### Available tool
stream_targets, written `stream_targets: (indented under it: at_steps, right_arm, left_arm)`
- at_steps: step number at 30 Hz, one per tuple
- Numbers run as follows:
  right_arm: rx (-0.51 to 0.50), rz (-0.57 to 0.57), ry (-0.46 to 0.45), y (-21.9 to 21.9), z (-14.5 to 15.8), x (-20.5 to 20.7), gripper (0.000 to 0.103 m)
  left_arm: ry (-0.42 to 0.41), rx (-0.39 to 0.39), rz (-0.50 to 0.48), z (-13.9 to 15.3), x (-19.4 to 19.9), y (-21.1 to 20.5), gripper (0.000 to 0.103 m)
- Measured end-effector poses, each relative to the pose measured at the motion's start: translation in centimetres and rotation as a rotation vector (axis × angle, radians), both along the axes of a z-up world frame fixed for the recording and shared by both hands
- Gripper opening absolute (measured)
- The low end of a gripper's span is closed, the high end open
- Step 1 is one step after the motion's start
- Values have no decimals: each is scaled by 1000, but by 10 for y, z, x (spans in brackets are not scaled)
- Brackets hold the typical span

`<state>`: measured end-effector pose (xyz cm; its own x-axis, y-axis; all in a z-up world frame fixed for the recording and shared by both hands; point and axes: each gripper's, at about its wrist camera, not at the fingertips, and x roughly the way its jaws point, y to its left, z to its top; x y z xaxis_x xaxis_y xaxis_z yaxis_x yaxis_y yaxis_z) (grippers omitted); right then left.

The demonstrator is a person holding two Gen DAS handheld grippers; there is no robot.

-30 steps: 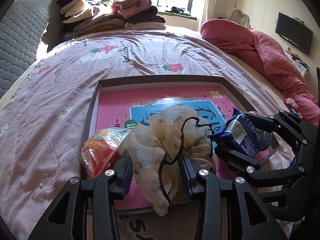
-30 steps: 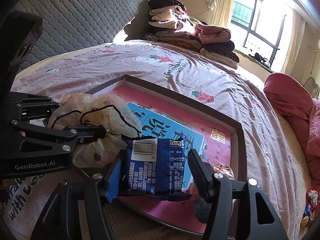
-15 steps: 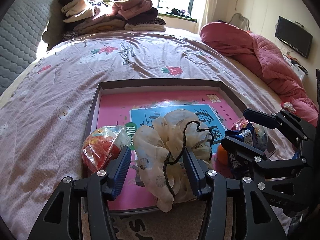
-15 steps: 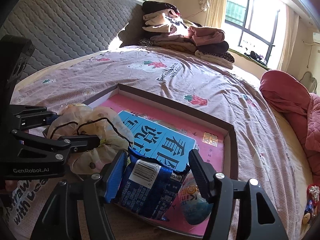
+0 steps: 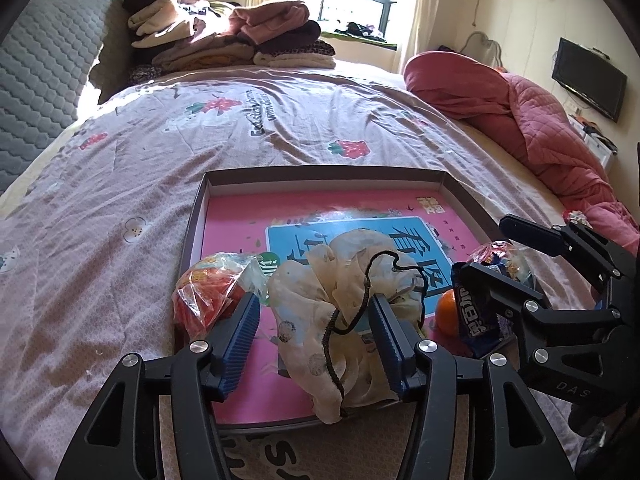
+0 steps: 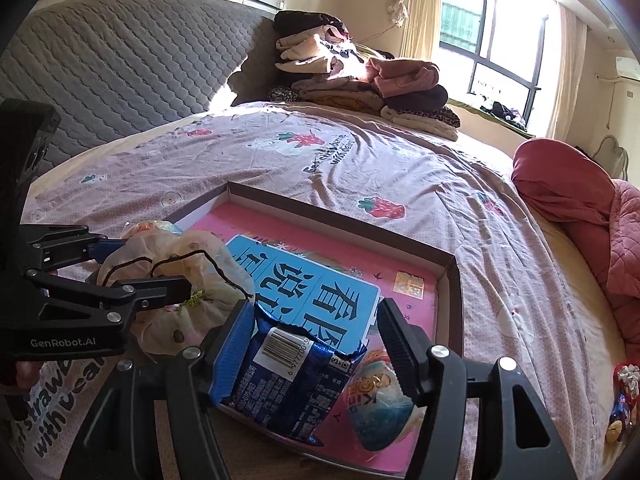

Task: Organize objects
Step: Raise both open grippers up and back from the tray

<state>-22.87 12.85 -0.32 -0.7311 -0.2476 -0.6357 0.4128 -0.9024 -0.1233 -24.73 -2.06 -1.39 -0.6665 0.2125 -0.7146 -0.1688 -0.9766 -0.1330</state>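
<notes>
While jaws widening, cloth pouch [image 5: 344,312] loose btwn left gripper [image 5: 316,336] pads, right pad touching, in tray [image 5: 320,176].

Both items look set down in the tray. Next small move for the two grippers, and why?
Probably back both straight out. The left gripper has just been opening; the cream drawstring pouch sits between its pads, the left pad clear of it. The right gripper stands open around the blue snack packet, which lies in the pink tray. Lift clear carefully: the pouch's black cord hangs by the right pad.
</notes>
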Motion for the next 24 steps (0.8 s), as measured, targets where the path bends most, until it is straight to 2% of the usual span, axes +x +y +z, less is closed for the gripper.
stream_targets:
  at_steps: [8, 14, 24]
  right_arm:
    - [6, -17, 6, 1, 0, -2, 63]
    - [-40, -26, 25, 9, 9, -1, 63]
    - [-55, -46, 50, 14, 21, 1, 63]
  left_arm:
    - [5, -3, 8, 1, -1, -2, 58]
    - [15, 4, 8, 5, 1, -2, 58]
    - [49, 18, 7, 21, 8, -3, 58]
